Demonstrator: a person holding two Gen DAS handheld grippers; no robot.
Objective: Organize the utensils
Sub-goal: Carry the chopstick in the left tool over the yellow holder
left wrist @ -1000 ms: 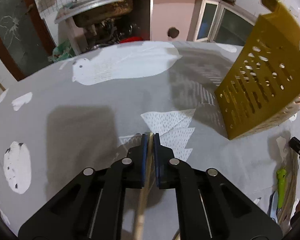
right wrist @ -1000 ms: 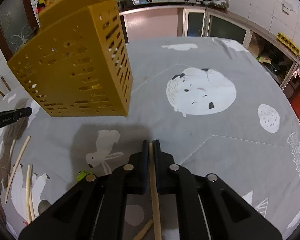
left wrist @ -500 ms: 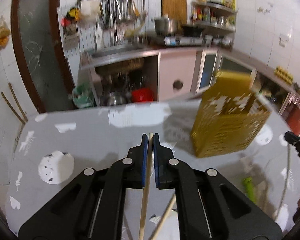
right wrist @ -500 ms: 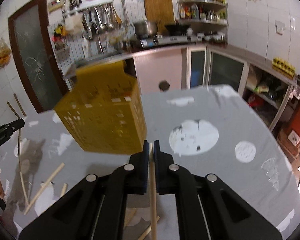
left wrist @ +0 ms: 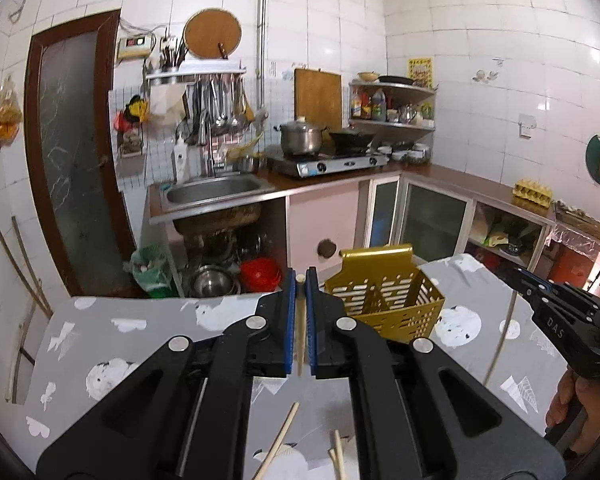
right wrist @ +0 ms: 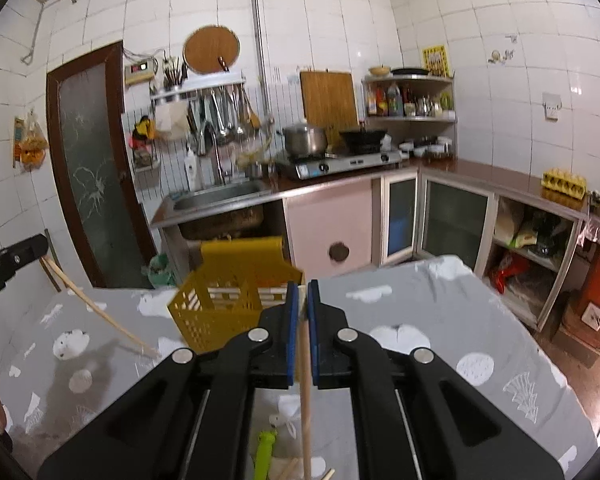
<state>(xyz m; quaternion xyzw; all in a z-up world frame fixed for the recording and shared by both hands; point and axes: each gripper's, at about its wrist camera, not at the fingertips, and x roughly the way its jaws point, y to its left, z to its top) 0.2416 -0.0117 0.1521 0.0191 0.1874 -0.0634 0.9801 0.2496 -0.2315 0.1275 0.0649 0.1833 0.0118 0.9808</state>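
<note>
- Left gripper (left wrist: 300, 280): fingers clamped on one pale wooden chopstick (left wrist: 300, 320). The stick runs along the finger line, tip just proud of the pads, the rest trailing down toward the bench (left wrist: 148, 340).
- Right gripper (right wrist: 303, 292): fingers likewise closed on a second chopstick (right wrist: 305, 380), same lie, long axis along the fingers and hanging below them.
- Target: yellow perforated utensil holder (left wrist: 384, 300), upright on the grey patterned cloth, open top upward, taller back panel on the far side.
- Key relation: from the left gripper the holder sits ahead and to the right; in the right wrist view the same holder (right wrist: 228, 300) sits ahead and just to the left, partly hidden behind the left finger. So it lies between the two grippers; the right one looks nearer, judging by how close it sits to the fingers.
- Both sticks point roughly forward and not down; judgement: each needs tipping toward vertical over the opening before release.
- Still on the bench: loose chopsticks (left wrist: 278, 440) near the front edge and a green-handled utensil (right wrist: 265, 452).
- Judgement: task early to midway; holder contents not visible.
</note>
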